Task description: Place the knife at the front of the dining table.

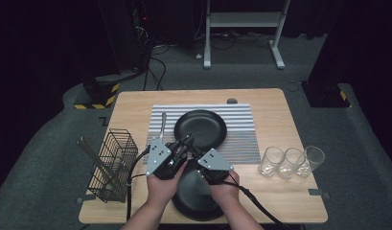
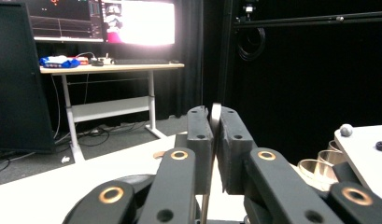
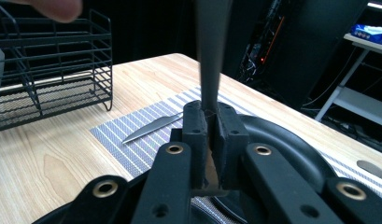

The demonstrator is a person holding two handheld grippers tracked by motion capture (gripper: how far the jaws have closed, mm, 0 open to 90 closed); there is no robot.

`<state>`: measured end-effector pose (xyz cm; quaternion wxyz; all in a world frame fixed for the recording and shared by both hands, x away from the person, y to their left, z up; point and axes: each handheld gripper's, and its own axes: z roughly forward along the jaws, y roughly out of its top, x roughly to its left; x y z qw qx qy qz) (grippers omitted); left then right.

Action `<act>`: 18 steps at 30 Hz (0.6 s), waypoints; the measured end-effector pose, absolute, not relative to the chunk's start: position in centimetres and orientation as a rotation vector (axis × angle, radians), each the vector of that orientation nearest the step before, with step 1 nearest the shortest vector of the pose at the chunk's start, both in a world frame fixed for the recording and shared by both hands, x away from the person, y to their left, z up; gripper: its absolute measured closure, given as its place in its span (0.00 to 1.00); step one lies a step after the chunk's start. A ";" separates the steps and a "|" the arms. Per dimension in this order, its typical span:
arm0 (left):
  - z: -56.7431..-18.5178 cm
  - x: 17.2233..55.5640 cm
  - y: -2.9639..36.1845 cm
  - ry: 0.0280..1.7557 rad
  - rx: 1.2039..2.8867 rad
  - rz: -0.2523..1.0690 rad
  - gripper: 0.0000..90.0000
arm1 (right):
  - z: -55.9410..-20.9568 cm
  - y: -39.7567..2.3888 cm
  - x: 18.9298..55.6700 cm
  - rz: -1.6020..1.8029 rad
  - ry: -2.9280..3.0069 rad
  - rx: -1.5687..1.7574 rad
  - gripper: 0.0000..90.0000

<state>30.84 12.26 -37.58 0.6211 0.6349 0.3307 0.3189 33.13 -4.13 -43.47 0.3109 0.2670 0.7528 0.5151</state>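
Pinching one slim utensil [image 3: 211, 56] between them, both grippers, left [image 1: 186, 142] and right [image 3: 210, 122], meet over the mat [image 1: 241, 139], its long axis rising steeply from the right jaws

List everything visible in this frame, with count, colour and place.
table: one, light wood, centre
placemat: one, grey-white striped, mid-table
plates: two, black; one on the placemat, one at the near edge under the hands
knife: one, silver, on the placemat's left part
wire basket: one, black, left side, pale handles sticking out
glasses: three, clear, in a row at the right
disc: one, grey, far edge
grey utensil: one, slender, clamped in the tongs
left tongs: black, shut on a thin piece, apparently the same utensil
right tongs: black, shut on the utensil
hands: two, left, right
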 end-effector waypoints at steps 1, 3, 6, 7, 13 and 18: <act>-37.6 30.8 12.2 0.760 1.460 0.738 0.90 | -43.5 -4.2 33.2 1.369 1.986 0.712 0.94; -37.6 30.9 12.3 0.762 1.464 0.736 0.85 | -43.5 -4.4 33.2 1.380 1.986 0.725 0.94; -37.6 30.8 12.5 0.759 1.470 0.734 0.80 | -43.6 -4.8 33.3 1.377 1.984 0.738 0.94; -37.6 30.7 12.6 0.756 1.470 0.741 0.79 | -43.7 -4.9 33.3 1.372 1.983 0.740 0.94; -37.7 30.5 13.4 0.771 1.467 0.762 0.74 | -44.2 -5.6 33.7 1.344 1.975 0.777 0.94; -38.3 30.6 14.0 0.795 1.473 0.769 0.71 | -44.5 -6.3 33.9 1.344 1.968 0.804 0.94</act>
